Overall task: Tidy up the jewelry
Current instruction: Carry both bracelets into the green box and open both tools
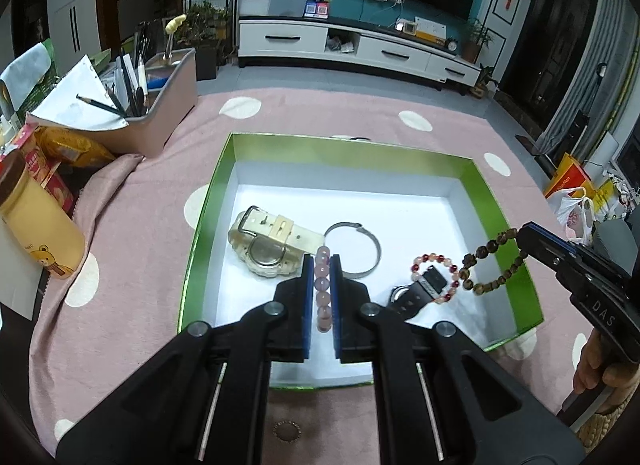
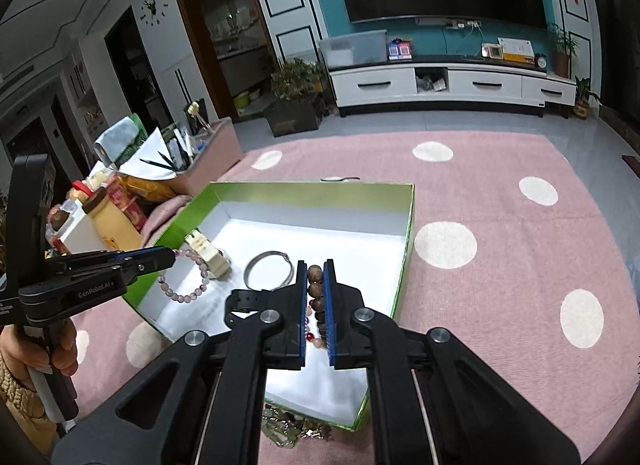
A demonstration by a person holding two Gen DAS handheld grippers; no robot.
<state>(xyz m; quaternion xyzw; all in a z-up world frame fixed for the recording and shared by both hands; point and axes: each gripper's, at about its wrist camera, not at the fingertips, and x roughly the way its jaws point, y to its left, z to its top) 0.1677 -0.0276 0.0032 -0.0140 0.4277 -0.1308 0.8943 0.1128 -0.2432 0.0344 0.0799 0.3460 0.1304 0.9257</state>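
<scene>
Jewelry sits in and over a green box with a white floor, on a pink cloth with white dots that covers the surface; the left claw is pinched tight on a pink bead bracelet, which hangs over the near left part of the box; the right claw is pinched tight on a brown bead bracelet, held over the right side of the box; a red and pink bead bracelet hangs linked with the brown one; in the box lie a pale watch on the left, a thin silver bangle in the middle, and a black watch nearer; a pencil holder stands far left; a yellow bottle stands left.
</scene>
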